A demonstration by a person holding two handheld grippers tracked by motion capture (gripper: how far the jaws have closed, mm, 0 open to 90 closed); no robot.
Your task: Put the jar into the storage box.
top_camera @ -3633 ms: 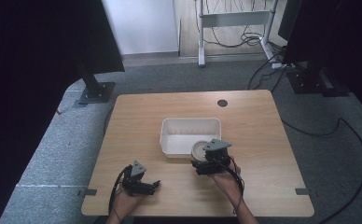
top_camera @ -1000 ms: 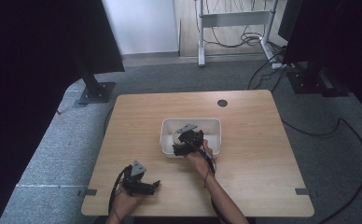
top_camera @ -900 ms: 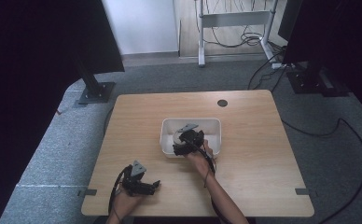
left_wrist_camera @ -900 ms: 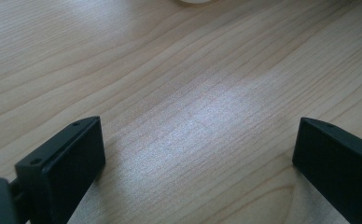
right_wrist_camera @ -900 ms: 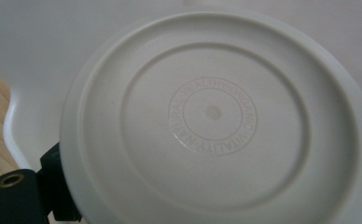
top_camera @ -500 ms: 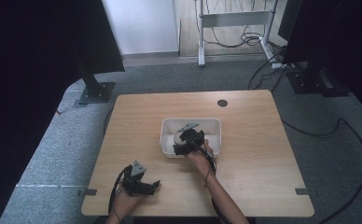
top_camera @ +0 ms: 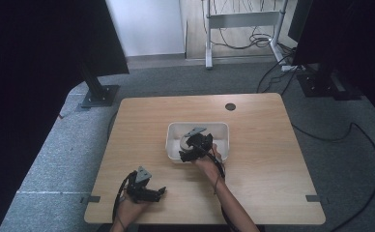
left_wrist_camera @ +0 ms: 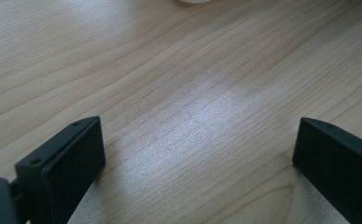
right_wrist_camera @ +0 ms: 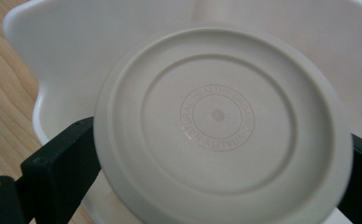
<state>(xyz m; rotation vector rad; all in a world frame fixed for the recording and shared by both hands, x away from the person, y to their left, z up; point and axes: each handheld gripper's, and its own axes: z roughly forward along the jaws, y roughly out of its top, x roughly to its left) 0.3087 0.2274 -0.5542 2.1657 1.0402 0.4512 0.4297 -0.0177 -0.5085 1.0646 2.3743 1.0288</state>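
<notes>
A round off-white lid (right_wrist_camera: 219, 130) with a raised ring and embossed lettering is clamped by its edges between the black jaws of my right gripper (right_wrist_camera: 214, 154). It is tilted over the near-left part of a white rectangular bin (right_wrist_camera: 67, 56). From above, the right gripper (top_camera: 188, 152) and the lid (top_camera: 182, 143) hang at the bin (top_camera: 224, 140) in the middle of the table. Resting near the front-left edge, my left gripper (top_camera: 159, 192) is open, and its jaws (left_wrist_camera: 193, 154) stand wide apart over bare wood.
The light wooden table (top_camera: 272, 159) has a dark cable hole (top_camera: 230, 106) at the back. Black monitor stands and cables sit on the grey floor beyond the table. Both forearms of a person come in from the bottom edge.
The right gripper carried the lid from the table by the bin's near-right corner to over the bin's near-left part, then stayed almost still for the last second. The left gripper has not moved.
</notes>
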